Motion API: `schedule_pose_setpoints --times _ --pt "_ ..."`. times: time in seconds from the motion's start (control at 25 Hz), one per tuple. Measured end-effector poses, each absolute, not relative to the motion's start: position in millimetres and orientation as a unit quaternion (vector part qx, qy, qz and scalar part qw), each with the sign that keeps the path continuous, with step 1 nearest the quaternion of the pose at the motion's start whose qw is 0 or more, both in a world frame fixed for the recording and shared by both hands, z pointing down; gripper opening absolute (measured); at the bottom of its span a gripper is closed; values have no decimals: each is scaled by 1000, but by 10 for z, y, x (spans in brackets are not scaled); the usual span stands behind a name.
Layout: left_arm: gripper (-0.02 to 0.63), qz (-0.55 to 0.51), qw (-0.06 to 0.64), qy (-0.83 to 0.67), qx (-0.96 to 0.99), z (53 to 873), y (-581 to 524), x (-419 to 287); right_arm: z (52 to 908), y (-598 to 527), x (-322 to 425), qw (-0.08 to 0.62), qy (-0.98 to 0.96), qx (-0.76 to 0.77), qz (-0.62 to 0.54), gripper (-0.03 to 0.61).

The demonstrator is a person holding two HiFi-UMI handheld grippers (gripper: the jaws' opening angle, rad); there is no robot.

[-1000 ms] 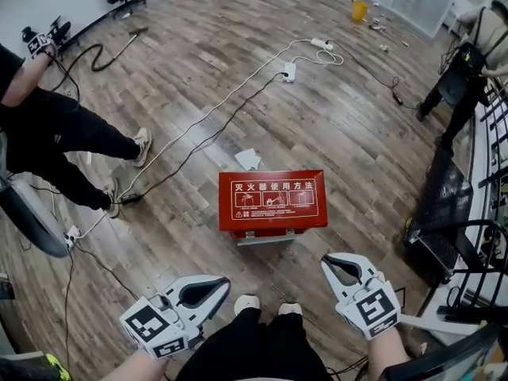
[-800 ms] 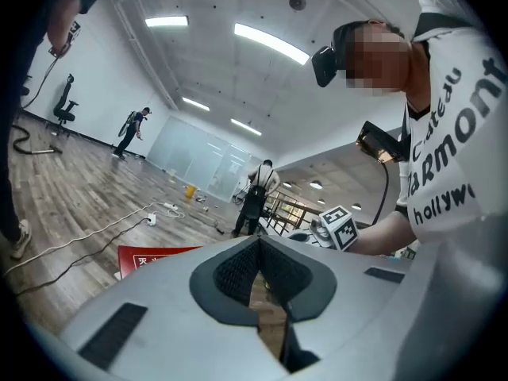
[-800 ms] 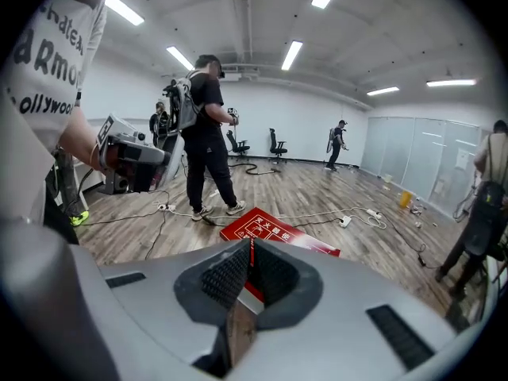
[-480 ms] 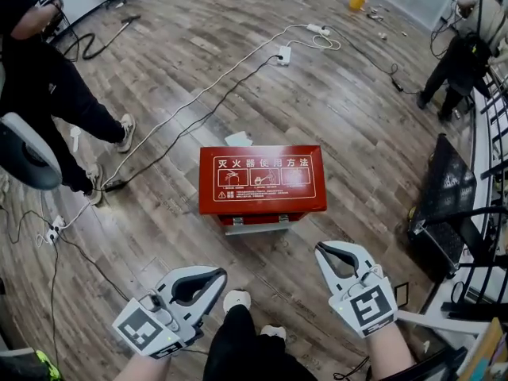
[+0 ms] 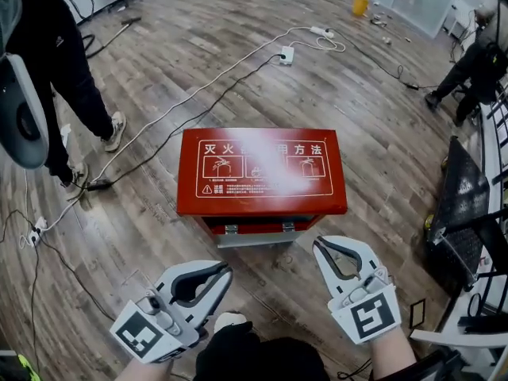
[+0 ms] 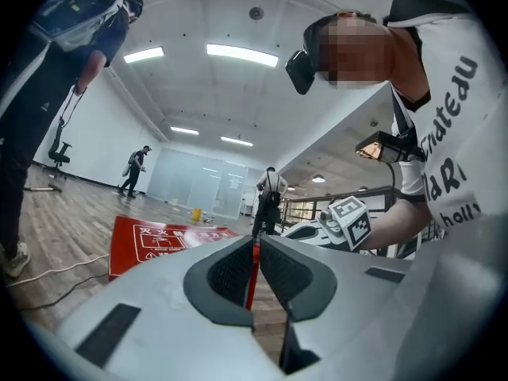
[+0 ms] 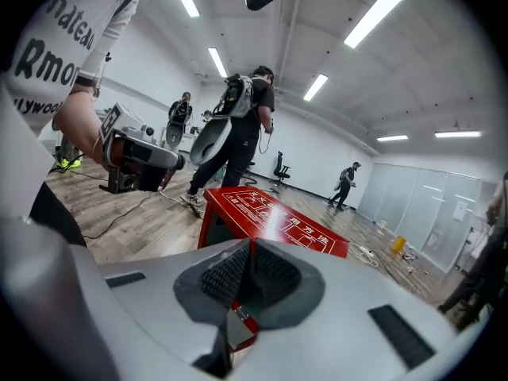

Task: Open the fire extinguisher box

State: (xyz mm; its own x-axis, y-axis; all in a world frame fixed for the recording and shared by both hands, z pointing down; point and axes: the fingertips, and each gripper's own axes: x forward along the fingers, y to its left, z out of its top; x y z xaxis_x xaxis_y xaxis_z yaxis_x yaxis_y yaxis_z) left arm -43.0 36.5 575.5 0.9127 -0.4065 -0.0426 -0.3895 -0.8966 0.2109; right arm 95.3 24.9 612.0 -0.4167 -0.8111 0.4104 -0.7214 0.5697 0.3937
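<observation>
**Head view, with both gripper views.** The red fire extinguisher box (image 5: 262, 171) stands on the wood-plank floor (image 5: 373, 133) directly ahead of you. Its lid is down, and the white-printed instruction panel faces up with a patch of glare across its middle. On the near front face, below the lid's edge, sit the left latch (image 5: 231, 229) and the right latch (image 5: 288, 227). Beneath them a pale metal strip (image 5: 252, 240) runs along the base.

Your left gripper (image 5: 225, 273) hovers at the near left of the box. Its tip is angled toward the front face and is clearly apart from it. The left gripper view shows its jaws pressed together with nothing between them.

Your right gripper (image 5: 317, 244) hangs at the near right, its tip just beside the front right corner of the box. Whether it touches the box cannot be told. The right gripper view shows its jaws also closed on each other and empty, with the box lying beyond them.

**Surroundings.**
- A white cable (image 5: 214, 101) and a black cable (image 5: 171, 145) run diagonally from a power strip (image 5: 287, 54) past the left side of the box.
- A bystander (image 5: 63, 62) in dark clothing stands at the far left, and a second person (image 5: 480, 62) at the upper right.
- A black case (image 5: 460, 201) lies to the right of the box.
- A yellow container (image 5: 359, 6) sits far back on the floor
</observation>
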Motion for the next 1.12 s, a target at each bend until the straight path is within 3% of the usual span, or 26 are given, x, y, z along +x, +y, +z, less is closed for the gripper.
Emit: schedule_pose_setpoints --times 0.2,0.44,0.64,0.72,0.76,1.0,1.12 --pt "9 -48 50 -212 975 6092 180 -367 6394 49 878 258 -838 467 -113 17" --pt "9 -50 -7 -242 969 6215 19 -441 6601 -93 732 308 -814 452 -198 25" --pt "39 -15 -90 -267 959 6240 -20 -423 6646 -116 640 304 -809 440 -244 106" --pt "140 25 -132 -280 951 6278 -73 -406 6664 -121 655 310 -803 440 -255 110" --pt "158 57 -157 -285 944 6320 -106 -388 6669 -128 667 319 -797 440 -262 114" --pt "164 288 -387 -281 829 6692 -454 -128 6795 -294 728 448 -708 422 -346 135" --pt "166 342 -446 -275 780 6818 -580 -67 6891 -370 744 497 -658 416 -382 143"
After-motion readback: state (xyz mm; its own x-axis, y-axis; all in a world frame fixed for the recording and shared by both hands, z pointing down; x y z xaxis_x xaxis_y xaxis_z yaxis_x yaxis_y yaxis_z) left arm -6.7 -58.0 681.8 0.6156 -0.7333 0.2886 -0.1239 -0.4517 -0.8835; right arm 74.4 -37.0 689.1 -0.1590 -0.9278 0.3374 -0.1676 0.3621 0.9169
